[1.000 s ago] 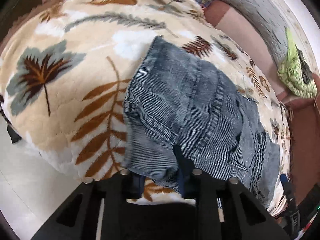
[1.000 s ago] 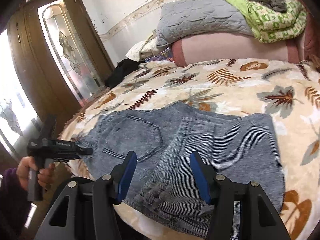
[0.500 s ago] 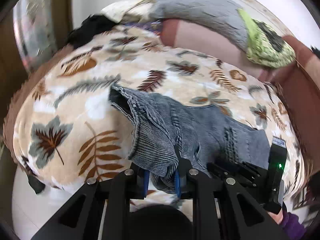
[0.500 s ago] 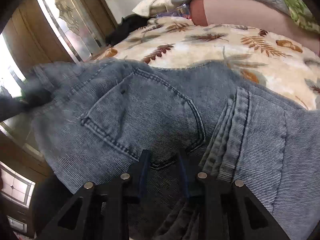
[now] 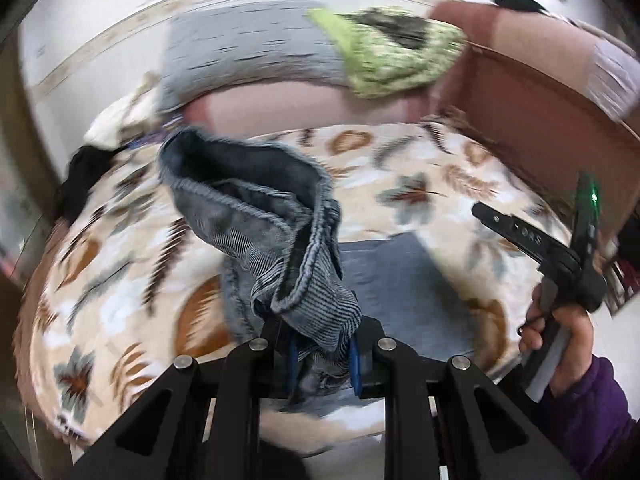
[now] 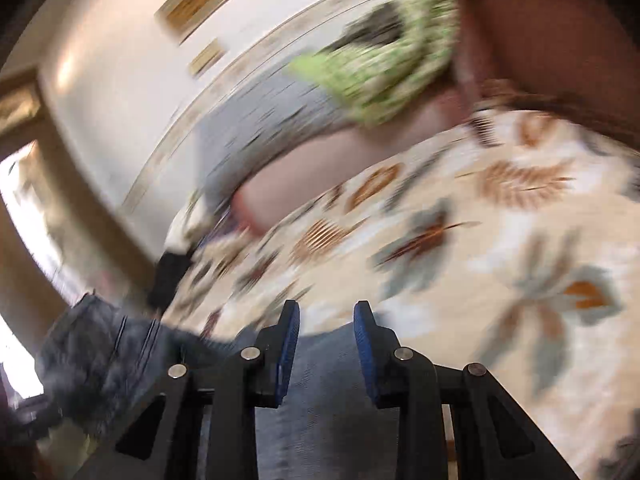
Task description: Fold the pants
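Note:
The grey-blue denim pants [image 5: 260,232] are partly lifted off the bed. My left gripper [image 5: 322,356] is shut on a bunched edge of them, and the cloth hangs up and over in front of the camera. A flat part of the pants [image 5: 396,280] still lies on the leaf-print blanket [image 5: 120,280]. My right gripper shows in the left wrist view [image 5: 480,212] as a black body held up at the right, apart from the cloth. In the blurred right wrist view my right gripper [image 6: 326,320] stands with its blue pads [image 6: 290,332] apart, above the pants [image 6: 328,400], holding nothing.
A grey pillow [image 5: 248,52] and a green patterned cloth [image 5: 388,52] lie on a pink bolster [image 5: 300,108] at the head of the bed. A brown headboard [image 5: 540,112] is at the right. A black garment [image 5: 84,176] lies at the far left edge.
My left gripper has lifted its pinched part of the pants up and over the bed. My right gripper has let go of the denim, opened and pulled away to the right.

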A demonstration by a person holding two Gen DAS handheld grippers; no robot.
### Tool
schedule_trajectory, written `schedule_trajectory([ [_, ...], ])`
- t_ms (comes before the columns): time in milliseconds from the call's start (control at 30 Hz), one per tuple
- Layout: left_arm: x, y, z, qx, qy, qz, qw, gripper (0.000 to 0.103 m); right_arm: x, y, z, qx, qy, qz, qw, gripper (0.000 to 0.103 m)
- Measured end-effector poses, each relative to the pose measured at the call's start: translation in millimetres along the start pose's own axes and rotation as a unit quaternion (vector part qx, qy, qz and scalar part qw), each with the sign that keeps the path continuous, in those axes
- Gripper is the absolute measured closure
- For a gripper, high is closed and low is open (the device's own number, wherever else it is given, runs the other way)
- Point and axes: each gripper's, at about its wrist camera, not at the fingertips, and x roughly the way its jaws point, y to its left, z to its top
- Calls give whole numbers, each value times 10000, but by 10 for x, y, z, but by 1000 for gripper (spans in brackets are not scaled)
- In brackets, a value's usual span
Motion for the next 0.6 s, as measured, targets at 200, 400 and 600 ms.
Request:
schedule_trajectory([
  [200,396,-821,208,344,331,-811,9956,69,-207,-366,144,458,-135,-239,9986,72],
  [400,382,-753,219,380,259,-501,9977,48,-195,-401,201,386,40,-193,9991,72],
  [600,512,27,92,-244,408,416,9980,39,130,-125,8,-129,785,-72,9968,72],
])
